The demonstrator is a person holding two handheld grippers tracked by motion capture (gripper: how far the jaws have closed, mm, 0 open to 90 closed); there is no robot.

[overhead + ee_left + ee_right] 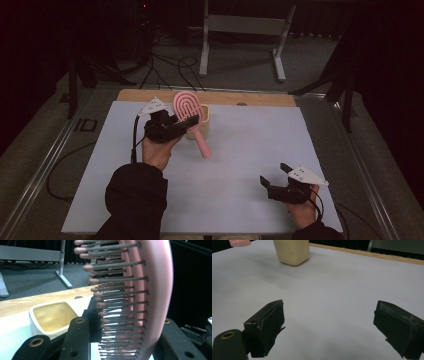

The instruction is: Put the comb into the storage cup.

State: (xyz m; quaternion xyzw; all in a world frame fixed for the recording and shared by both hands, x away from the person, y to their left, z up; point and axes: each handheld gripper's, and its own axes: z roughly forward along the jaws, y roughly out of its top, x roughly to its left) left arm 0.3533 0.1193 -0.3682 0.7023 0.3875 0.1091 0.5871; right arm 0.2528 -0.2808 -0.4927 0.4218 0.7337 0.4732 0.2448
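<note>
A pink hairbrush (pixel 188 107) with dark, pink-tipped bristles (pixel 115 305) is held up off the table, head up and handle slanting down to the right. My left gripper (pixel 189 121) is shut on the brush's head, one jaw on the bristle side and one on the back. Just behind and below the brush stands a cream square cup (pixel 205 127), open and empty (pixel 53 315). My right gripper (pixel 274 175) rests low at the front right, open with nothing between its fingers (pixel 332 325). In the right gripper view, the cup (pixel 292 251) and the handle's tip (pixel 240 242) lie far ahead.
A white sheet (pixel 250 150) covers the table, with a wooden edge (pixel 150 95) at the back. Beyond it, cables (pixel 170 67) and a grey metal stand (pixel 242 30) sit on the floor. A metal rail (pixel 45 165) runs along the left side.
</note>
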